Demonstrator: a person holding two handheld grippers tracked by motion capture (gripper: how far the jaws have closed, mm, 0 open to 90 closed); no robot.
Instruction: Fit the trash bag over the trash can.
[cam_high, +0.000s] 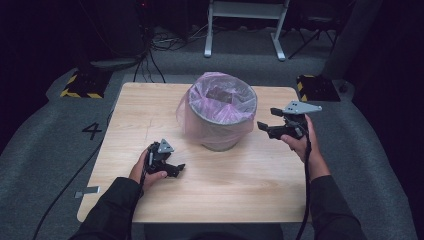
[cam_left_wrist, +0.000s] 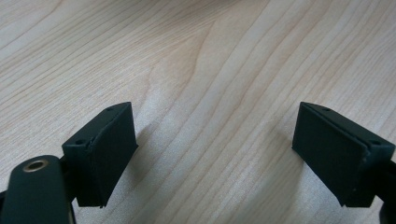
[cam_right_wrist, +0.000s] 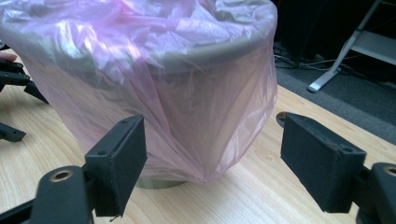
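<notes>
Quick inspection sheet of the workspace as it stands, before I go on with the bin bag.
Surface: light wooden table, bare around the bin.
Job's things: grey waste bin standing upright near the table's middle, lined with a pink plastic bag folded over its rim and hanging loose down the sides.
Clutter: nothing seen on the table.
Grippers: left gripper low over the table at the bin's near left, fingers wide apart with nothing between them; right gripper raised beside the bin's right side, open, aimed at the bag, not touching it.
Cables: one trails from each gripper; more lie on the floor behind the table.
Surroundings: grey carpet, a white frame at the back, yellow-black striped blocks.
</notes>
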